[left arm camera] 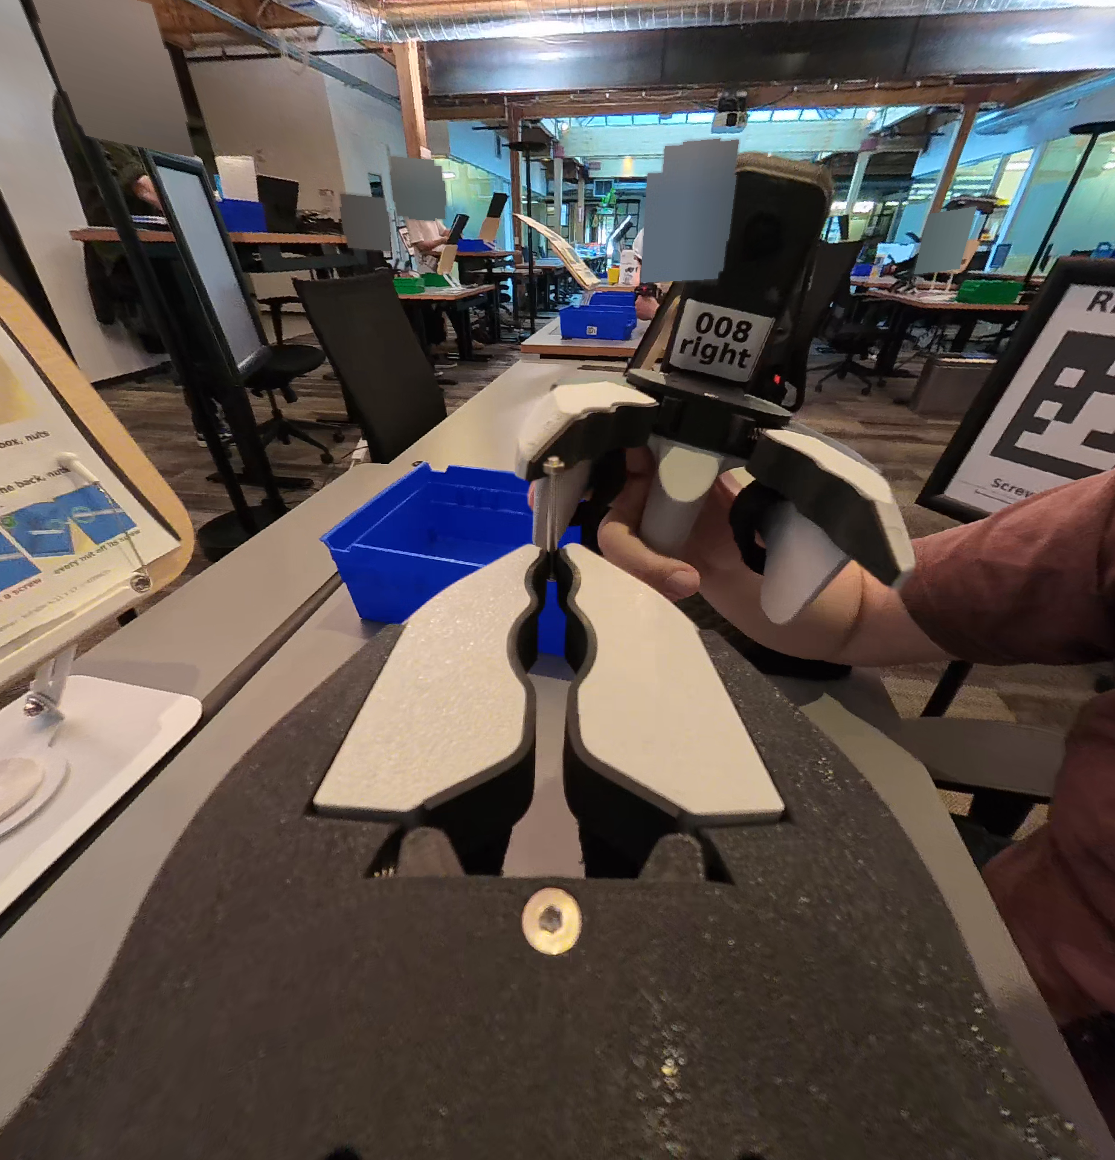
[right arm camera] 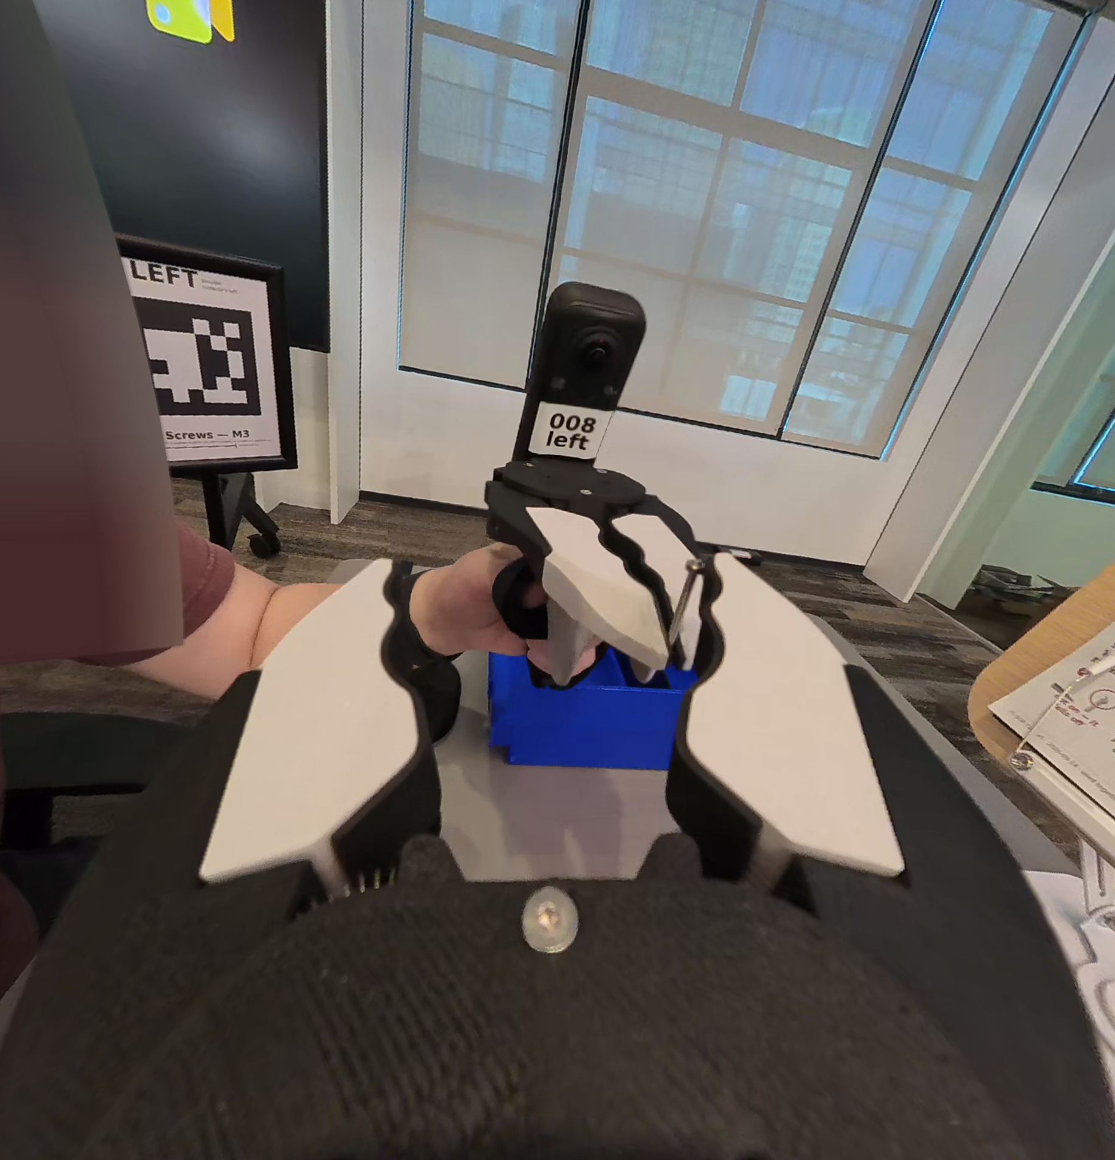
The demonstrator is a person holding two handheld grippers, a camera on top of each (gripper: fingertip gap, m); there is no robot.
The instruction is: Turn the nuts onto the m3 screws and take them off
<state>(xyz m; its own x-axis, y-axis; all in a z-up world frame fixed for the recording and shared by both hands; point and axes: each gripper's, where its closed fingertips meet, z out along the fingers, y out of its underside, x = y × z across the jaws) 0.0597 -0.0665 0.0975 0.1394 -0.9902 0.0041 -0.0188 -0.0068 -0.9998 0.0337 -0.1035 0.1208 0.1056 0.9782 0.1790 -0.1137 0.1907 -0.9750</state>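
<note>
Left hand-held gripper (left arm camera: 550,555) clamping screw (left arm camera: 550,511) above grey table (left arm camera: 260,634)

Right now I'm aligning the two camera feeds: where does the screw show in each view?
Left wrist view: screw upright at centre, clamped at the left gripper's fingertips.
Right wrist view: right of centre, tilted, by the open right gripper's finger.
Shared landmark: blue bin.

Bright, even light; fisheye-warped edges
</note>
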